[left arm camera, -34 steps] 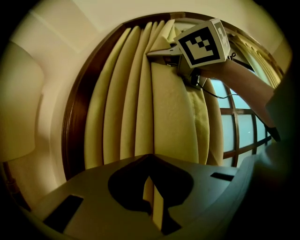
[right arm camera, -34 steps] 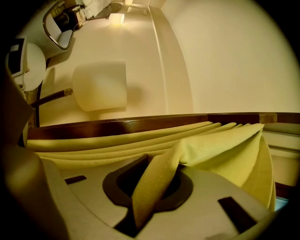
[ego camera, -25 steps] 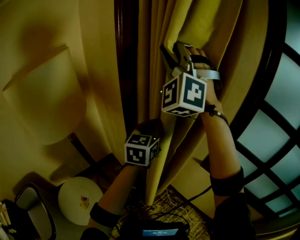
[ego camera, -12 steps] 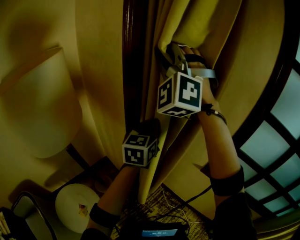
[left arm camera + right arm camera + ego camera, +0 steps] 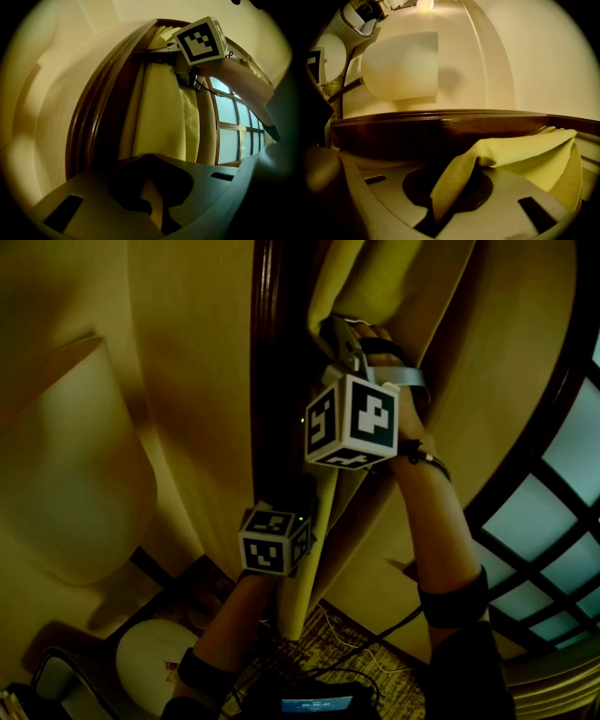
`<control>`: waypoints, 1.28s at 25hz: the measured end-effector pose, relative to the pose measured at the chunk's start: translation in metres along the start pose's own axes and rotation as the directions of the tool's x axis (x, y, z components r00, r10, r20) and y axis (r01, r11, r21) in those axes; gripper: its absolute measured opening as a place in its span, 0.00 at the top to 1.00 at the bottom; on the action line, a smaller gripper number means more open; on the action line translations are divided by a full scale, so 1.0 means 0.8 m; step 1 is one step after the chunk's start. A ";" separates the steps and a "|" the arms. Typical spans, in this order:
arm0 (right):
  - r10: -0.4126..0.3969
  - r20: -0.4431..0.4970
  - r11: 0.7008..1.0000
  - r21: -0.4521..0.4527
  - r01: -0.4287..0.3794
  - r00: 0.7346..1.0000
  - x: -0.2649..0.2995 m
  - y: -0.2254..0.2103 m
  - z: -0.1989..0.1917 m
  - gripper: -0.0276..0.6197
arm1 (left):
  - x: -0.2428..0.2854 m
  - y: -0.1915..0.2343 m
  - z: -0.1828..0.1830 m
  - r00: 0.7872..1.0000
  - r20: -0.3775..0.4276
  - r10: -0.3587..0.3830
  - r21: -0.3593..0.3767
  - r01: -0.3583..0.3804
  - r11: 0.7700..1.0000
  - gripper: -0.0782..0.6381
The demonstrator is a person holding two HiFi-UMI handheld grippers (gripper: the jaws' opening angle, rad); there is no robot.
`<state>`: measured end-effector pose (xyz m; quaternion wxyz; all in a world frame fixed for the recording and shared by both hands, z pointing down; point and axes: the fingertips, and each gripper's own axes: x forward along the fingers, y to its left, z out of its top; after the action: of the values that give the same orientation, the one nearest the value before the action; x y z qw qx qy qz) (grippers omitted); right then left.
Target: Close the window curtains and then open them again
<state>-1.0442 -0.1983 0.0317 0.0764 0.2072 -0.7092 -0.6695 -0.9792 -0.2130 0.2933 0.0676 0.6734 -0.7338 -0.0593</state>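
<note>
The yellow curtain (image 5: 375, 282) hangs bunched against the dark wooden window frame (image 5: 277, 381). My right gripper (image 5: 339, 334) is up high, shut on a fold of the curtain, with its marker cube below it. In the right gripper view that fold (image 5: 454, 183) runs through the shut jaws of my right gripper (image 5: 457, 176). My left gripper (image 5: 298, 504) is lower and is shut on the curtain's edge. In the left gripper view a strip of curtain (image 5: 164, 112) rises from the left gripper (image 5: 149, 159), with the right gripper's cube (image 5: 200, 40) above it.
Window panes (image 5: 553, 521) with dark bars show at the right. A pale lamp shade (image 5: 66, 474) stands at the left, over a small round white table (image 5: 155, 652). A cable (image 5: 375, 643) and a dark device (image 5: 319, 699) lie on the floor below me.
Both grippers have moved left with the curtain, bunching it closer to the wooden frame. Both grips stay the same.
</note>
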 end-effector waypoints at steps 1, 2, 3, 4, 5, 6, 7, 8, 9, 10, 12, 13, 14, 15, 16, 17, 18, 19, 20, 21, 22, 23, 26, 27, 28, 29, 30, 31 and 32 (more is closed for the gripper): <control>-0.002 -0.011 1.000 0.005 0.002 1.000 0.000 0.002 -0.002 0.87 | -0.001 0.000 -0.002 1.000 -0.006 -0.012 0.001 0.012 1.000 0.89; -0.005 -0.022 1.000 0.011 0.005 1.000 -0.002 0.003 -0.004 0.87 | -0.001 -0.001 -0.005 1.000 -0.013 -0.026 0.001 0.026 1.000 0.89; -0.009 -0.031 1.000 0.017 0.009 0.999 -0.004 0.005 -0.006 0.87 | -0.002 -0.003 -0.007 0.999 -0.019 -0.040 0.000 0.040 0.999 0.89; -0.015 -0.038 1.000 0.022 0.016 0.999 -0.005 0.005 -0.007 0.87 | -0.002 -0.005 -0.007 0.998 -0.022 -0.052 0.000 0.052 0.999 0.89; -0.024 -0.041 0.999 0.028 0.025 0.999 -0.007 0.004 -0.007 0.87 | -0.001 -0.006 -0.006 0.998 -0.021 -0.058 0.004 0.058 0.998 0.89; -0.035 -0.041 0.999 0.035 0.036 0.999 -0.008 0.001 -0.007 0.87 | 0.000 -0.006 -0.004 0.998 -0.019 -0.060 0.009 0.060 0.998 0.89; -0.045 -0.042 0.998 0.042 0.047 0.998 -0.009 -0.002 -0.006 0.87 | 0.001 -0.006 -0.003 0.998 -0.017 -0.059 0.016 0.060 0.998 0.89; -0.054 -0.045 0.997 0.052 0.056 0.998 -0.011 -0.004 -0.007 0.87 | 0.002 -0.006 -0.004 0.998 -0.014 -0.057 0.024 0.057 0.998 0.89; -0.063 -0.051 0.996 0.064 0.066 0.997 -0.013 -0.004 -0.010 0.87 | 0.002 -0.007 -0.006 0.998 -0.012 -0.056 0.032 0.056 0.998 0.89; -0.071 -0.057 0.994 0.081 0.076 0.996 -0.017 -0.005 -0.013 0.87 | 0.003 -0.010 -0.010 0.998 -0.011 -0.059 0.039 0.059 0.997 0.89; -0.094 -0.062 0.986 0.134 0.101 0.994 -0.031 -0.006 -0.021 0.87 | 0.002 -0.020 -0.018 0.998 -0.010 -0.069 0.049 0.069 0.996 0.89; -0.108 -0.062 0.979 0.170 0.117 0.992 -0.041 -0.008 -0.024 0.87 | 0.002 -0.026 -0.023 0.997 -0.011 -0.072 0.051 0.073 0.996 0.89; -0.122 -0.062 0.970 0.203 0.132 0.991 -0.051 -0.010 -0.028 0.86 | 0.001 -0.032 -0.029 0.997 -0.012 -0.074 0.050 0.075 0.996 0.89; -0.131 -0.063 0.963 0.230 0.142 0.989 -0.062 -0.011 -0.031 0.85 | -0.001 -0.037 -0.035 0.997 -0.017 -0.075 0.047 0.075 0.996 0.89; -0.133 -0.063 0.958 0.248 0.145 0.989 -0.072 -0.008 -0.035 0.82 | -0.003 -0.044 -0.043 0.997 -0.025 -0.074 0.044 0.075 0.996 0.89; -0.131 -0.063 0.955 0.259 0.143 0.989 -0.083 -0.003 -0.038 0.74 | -0.006 -0.052 -0.050 0.997 -0.035 -0.075 0.043 0.077 0.996 0.89; -0.130 -0.063 0.952 0.270 0.142 0.990 -0.095 0.002 -0.041 0.70 | -0.009 -0.062 -0.056 0.996 -0.042 -0.078 0.044 0.080 0.996 0.89; -0.132 -0.063 0.946 0.289 0.145 0.989 -0.108 0.006 -0.046 0.68 | -0.012 -0.071 -0.060 0.996 -0.047 -0.080 0.049 0.083 0.995 0.89; -0.139 -0.063 0.935 0.320 0.152 0.988 -0.124 0.007 -0.051 0.66 | -0.015 -0.080 -0.065 0.996 -0.050 -0.080 0.057 0.083 0.995 0.89; -0.149 -0.063 0.918 0.363 0.162 0.987 -0.143 0.004 -0.056 0.66 | -0.019 -0.087 -0.070 0.996 -0.053 -0.077 0.065 0.081 0.995 0.89; -0.161 -0.064 0.894 0.414 0.173 0.985 -0.165 -0.001 -0.061 0.65 | -0.023 -0.095 -0.075 0.996 -0.058 -0.074 0.072 0.078 0.994 0.89; -0.172 -0.064 0.863 0.471 0.182 0.983 -0.188 -0.005 -0.066 0.65 | -0.029 -0.104 -0.080 0.996 -0.062 -0.069 0.076 0.074 0.994 0.89; -0.208 -0.057 0.729 0.656 0.194 0.976 -0.265 -0.015 -0.085 0.64 | -0.049 -0.136 -0.099 0.995 -0.082 -0.058 0.074 0.064 0.995 0.89; -0.220 -0.060 0.683 0.703 0.197 0.974 -0.292 -0.016 -0.094 0.64 | -0.056 -0.148 -0.106 0.995 -0.086 -0.053 0.076 0.060 0.995 0.89; -0.226 -0.068 0.643 0.739 0.201 0.972 -0.319 -0.014 -0.105 0.64 | -0.065 -0.162 -0.111 0.995 -0.090 -0.050 0.082 0.058 0.995 0.89; -0.224 -0.082 0.613 0.763 0.206 0.971 -0.346 -0.008 -0.116 0.64 | -0.076 -0.178 -0.116 0.994 -0.097 -0.052 0.087 0.061 0.994 0.89; -0.212 -0.104 0.592 0.777 0.212 0.972 -0.374 0.002 -0.127 0.64 | -0.088 -0.197 -0.121 0.992 -0.108 -0.059 0.090 0.069 0.994 0.89; -0.189 -0.130 0.580 0.785 0.218 0.973 -0.402 0.017 -0.137 0.64 | -0.100 -0.214 -0.127 0.991 -0.119 -0.066 0.091 0.077 0.993 0.89; -0.158 -0.160 0.575 0.787 0.223 0.974 -0.431 0.036 -0.148 0.65 | -0.112 -0.228 -0.134 0.989 -0.129 -0.070 0.093 0.082 0.992 0.88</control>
<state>-0.6933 -0.1697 0.1287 -0.0714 0.3183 -0.9040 -0.2764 -0.7741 -0.1389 0.3645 0.0782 0.7057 -0.7040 0.0166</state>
